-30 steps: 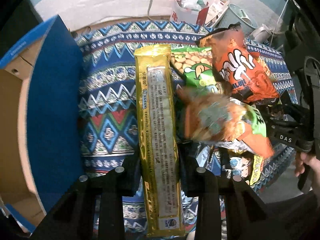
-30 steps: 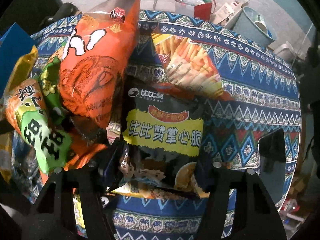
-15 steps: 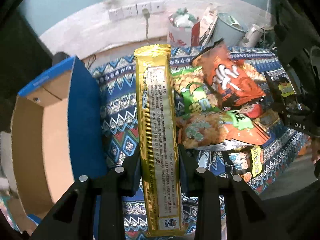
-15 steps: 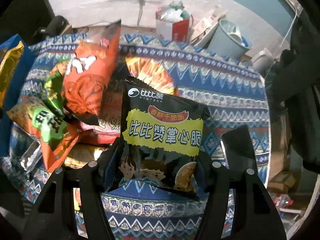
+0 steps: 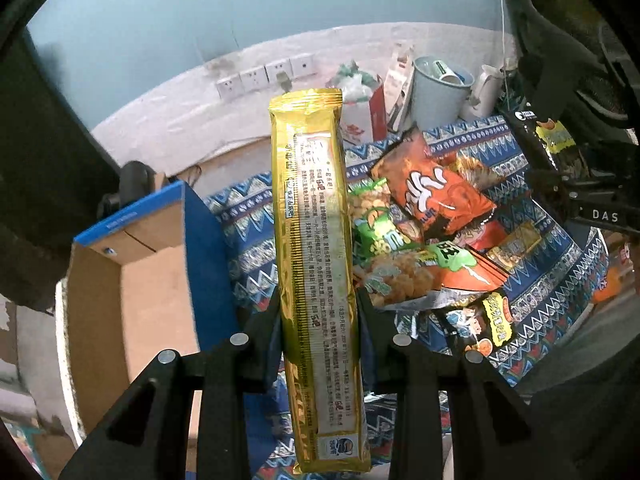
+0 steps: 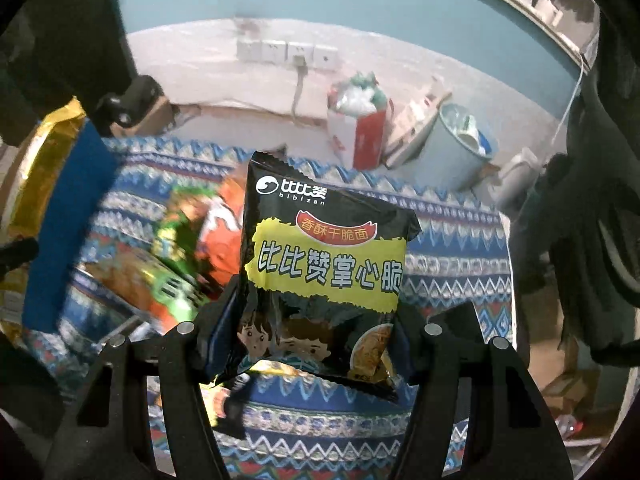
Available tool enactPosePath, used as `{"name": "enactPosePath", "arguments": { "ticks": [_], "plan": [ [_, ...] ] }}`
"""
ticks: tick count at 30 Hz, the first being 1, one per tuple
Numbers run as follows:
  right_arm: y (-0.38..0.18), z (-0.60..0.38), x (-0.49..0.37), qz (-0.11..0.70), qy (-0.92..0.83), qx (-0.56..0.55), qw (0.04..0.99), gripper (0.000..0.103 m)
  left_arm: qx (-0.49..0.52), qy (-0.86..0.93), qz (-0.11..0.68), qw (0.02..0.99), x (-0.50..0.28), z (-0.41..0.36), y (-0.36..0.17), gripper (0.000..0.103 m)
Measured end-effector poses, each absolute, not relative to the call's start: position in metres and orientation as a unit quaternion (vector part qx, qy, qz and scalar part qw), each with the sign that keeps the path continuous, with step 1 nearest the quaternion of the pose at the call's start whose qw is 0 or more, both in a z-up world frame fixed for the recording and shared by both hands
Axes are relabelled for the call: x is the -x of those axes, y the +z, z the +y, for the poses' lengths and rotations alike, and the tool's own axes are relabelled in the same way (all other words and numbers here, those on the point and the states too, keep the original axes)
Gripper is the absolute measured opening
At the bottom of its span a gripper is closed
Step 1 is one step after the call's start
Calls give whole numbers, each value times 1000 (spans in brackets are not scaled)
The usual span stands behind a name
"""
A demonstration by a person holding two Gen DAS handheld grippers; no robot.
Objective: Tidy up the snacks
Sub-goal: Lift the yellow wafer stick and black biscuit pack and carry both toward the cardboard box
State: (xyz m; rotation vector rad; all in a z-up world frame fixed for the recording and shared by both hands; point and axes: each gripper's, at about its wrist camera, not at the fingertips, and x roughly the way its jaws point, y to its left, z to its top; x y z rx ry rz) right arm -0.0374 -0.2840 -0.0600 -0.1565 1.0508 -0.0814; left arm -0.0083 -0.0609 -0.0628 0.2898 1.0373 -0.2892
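Gold foil filled the middle of my left wrist view: the left tool [image 5: 318, 336] was clamped on a long gold packet [image 5: 316, 264], which stood lengthwise between the fingers and reached well beyond their tips. Left of the tool I saw an open cardboard box [image 5: 132, 300] with blue outer walls. Ahead and to the right, a heap of snack bags [image 5: 424, 248] lay on the table, which was covered by a blue patterned cloth [image 5: 248, 236]; an orange bag [image 5: 436, 196] lay on top of the heap.

In my right wrist view, the right tool [image 6: 316, 324] gripped a black noodle-snack bag [image 6: 324, 272] with a yellow label, held upright between its fingers above the cloth. The heap showed blurred, ahead and left of this tool. At the far left edge I could make out the gold packet again, beside the box's blue wall.
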Motion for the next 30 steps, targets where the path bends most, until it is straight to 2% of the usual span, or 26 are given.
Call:
{"name": "enactPosePath", "arguments": {
  "ticks": [11, 30],
  "plan": [
    [-32, -242, 32, 471, 4, 81, 878, 63, -142, -128, 459, 867, 13, -45, -38, 32],
    [-25, -160, 8, 458, 71, 96, 881, 63, -116, -96, 437, 887, 9, 9, -21, 32]
  ]
}}
